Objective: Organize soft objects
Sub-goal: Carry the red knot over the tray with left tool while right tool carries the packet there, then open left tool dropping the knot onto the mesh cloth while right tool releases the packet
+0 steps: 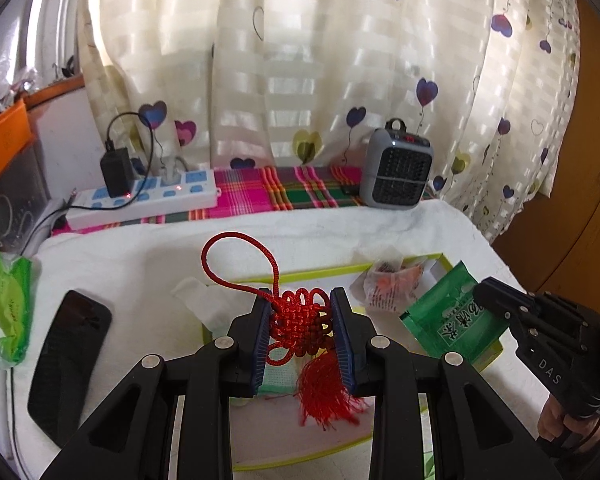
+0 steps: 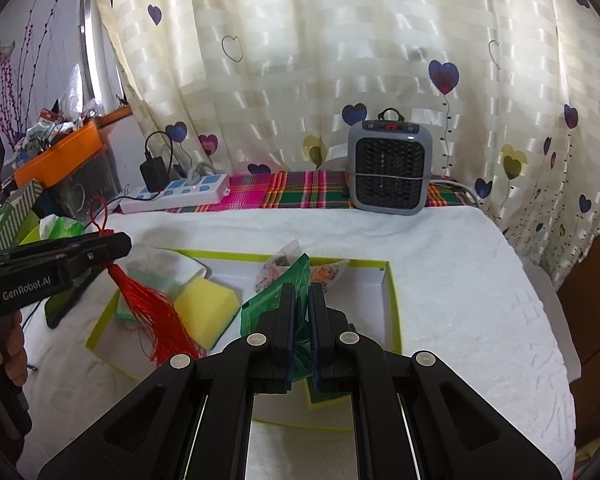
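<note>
Over white towel [image 1: 140,248], red knot ornament [image 1: 300,324] sits clamped between left claw [image 1: 302,300] pads.

the left wrist view is taken from just behind the left gripper [image 1: 302,320], angled down and forward across the white towel [image 1: 140,264] toward the curtain [image 1: 300,60]. the right wrist view is set likewise behind the right gripper [image 2: 302,308], close over the shallow box [image 2: 394,300]. the box, heater [image 2: 390,166], power strip [image 2: 180,194] and curtain are shared; each gripper is seen at the edge of the other view.
</note>
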Demonstrator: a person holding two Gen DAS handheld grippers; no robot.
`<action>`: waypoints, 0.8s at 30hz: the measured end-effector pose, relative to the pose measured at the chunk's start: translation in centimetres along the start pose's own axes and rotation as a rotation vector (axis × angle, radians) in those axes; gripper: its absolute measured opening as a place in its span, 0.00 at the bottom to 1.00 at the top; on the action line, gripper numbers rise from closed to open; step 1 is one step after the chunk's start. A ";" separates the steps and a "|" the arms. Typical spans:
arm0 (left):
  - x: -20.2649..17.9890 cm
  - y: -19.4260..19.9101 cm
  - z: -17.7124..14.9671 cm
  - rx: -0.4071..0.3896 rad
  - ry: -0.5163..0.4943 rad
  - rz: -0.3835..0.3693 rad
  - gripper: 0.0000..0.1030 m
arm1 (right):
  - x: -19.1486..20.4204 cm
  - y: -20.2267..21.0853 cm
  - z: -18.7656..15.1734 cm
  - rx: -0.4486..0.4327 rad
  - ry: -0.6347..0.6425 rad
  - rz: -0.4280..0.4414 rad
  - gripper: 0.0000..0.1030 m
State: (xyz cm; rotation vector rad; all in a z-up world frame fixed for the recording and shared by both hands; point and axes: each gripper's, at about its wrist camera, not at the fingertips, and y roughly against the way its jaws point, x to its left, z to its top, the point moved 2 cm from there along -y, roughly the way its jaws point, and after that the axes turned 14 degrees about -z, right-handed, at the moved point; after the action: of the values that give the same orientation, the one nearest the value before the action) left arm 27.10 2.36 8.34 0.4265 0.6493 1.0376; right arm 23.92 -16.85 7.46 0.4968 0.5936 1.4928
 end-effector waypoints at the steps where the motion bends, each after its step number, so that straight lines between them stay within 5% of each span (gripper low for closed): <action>1: 0.1 -0.2 -0.1 0.003 0.002 0.001 0.27 | 0.1 -0.3 0.0 0.006 0.003 0.001 0.06; 24: 2.3 -4.6 -1.3 0.089 0.039 0.012 0.27 | 1.0 -4.8 -1.2 0.072 0.036 0.010 0.06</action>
State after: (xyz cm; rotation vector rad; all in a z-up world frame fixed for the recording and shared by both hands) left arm 30.02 2.32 3.96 0.4889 0.7303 1.0329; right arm 26.77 -16.01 3.42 0.5304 0.6761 1.4962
